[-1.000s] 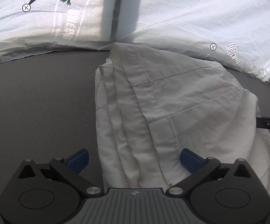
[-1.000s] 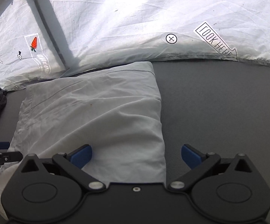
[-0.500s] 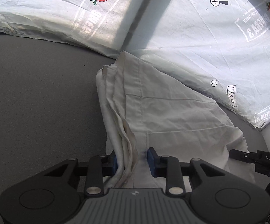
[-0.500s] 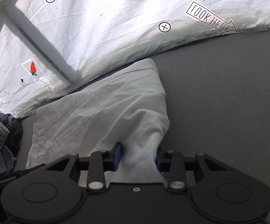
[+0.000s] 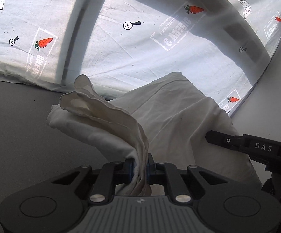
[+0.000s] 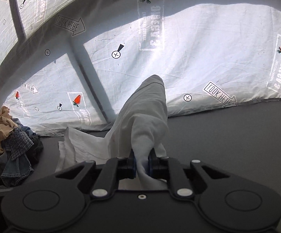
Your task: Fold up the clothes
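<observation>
**White cloth held up by two claws, one at each near corner**

The white cloth [image 5: 179, 120] is pinched by the left claw [image 5: 139, 168] and the right claw [image 6: 142, 164], lifted off the grey counter [image 5: 23, 136]. Its far end droops toward 12 o'clock. If thick layers slip from one pinch, the fold could be spoiled.

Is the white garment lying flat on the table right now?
No. Both grippers pinch the white garment, its near edge lifted off the table.
</observation>
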Tool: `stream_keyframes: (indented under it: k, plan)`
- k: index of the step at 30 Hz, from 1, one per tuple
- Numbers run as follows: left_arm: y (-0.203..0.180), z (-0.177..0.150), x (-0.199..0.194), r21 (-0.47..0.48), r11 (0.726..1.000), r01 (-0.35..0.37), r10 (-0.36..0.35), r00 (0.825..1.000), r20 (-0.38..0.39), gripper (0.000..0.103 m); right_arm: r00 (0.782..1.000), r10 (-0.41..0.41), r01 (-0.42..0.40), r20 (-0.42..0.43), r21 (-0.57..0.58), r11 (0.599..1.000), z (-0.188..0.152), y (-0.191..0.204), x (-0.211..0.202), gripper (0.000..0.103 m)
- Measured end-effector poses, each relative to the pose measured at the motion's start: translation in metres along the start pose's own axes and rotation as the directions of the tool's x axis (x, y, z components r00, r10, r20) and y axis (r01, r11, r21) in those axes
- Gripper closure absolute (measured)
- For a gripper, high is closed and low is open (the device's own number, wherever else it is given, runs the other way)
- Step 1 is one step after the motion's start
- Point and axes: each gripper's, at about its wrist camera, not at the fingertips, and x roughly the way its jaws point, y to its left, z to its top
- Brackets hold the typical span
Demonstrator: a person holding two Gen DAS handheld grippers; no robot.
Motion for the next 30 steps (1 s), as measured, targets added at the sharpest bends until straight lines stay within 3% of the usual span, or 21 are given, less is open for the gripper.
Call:
stream_keyframes:
  k: [7, 11, 15, 19, 23, 30]
  plan:
    - [-0.043, -0.015, -0.009, 0.052, 0.993, 0.102, -0.102, 0.995, -0.008, 0.090, 0.994, -0.038, 0.041, 0.105, -0.027, 0.999, 0.001, 0.000, -0.074, 0.091]
    - [-0.080, -0.025, -0.006, 0.048, 0.990, 0.130, -0.131, 0.991, 0.009, 0.090, 0.989, -0.055, 0.053, 0.140, 0.019, 0.998, 0.004, -0.038, -0.105, 0.091]
    - [-0.131, -0.039, 0.004, 0.046, 0.993, 0.113, -0.115, 0.992, 0.056, 0.090, 0.985, -0.028, 0.028, 0.169, 0.000, 1.000, 0.013, -0.085, -0.127, 0.091]
    - [-0.187, -0.049, 0.029, -0.014, 0.996, 0.085, -0.084, 0.992, 0.095, 0.090, 0.984, 0.020, -0.020, 0.175, -0.001, 1.000, 0.034, -0.146, -0.140, 0.091]
    - [-0.242, -0.051, 0.067, -0.033, 0.996, 0.089, -0.083, 0.988, 0.133, 0.090, 0.979, 0.022, -0.016, 0.203, -0.033, 0.999, 0.062, -0.200, -0.144, 0.091]
    - [-0.321, -0.021, 0.158, 0.019, 0.993, 0.118, -0.119, 0.987, 0.110, 0.090, 0.967, -0.009, 0.018, 0.256, -0.032, 0.999, 0.108, -0.293, -0.136, 0.091]
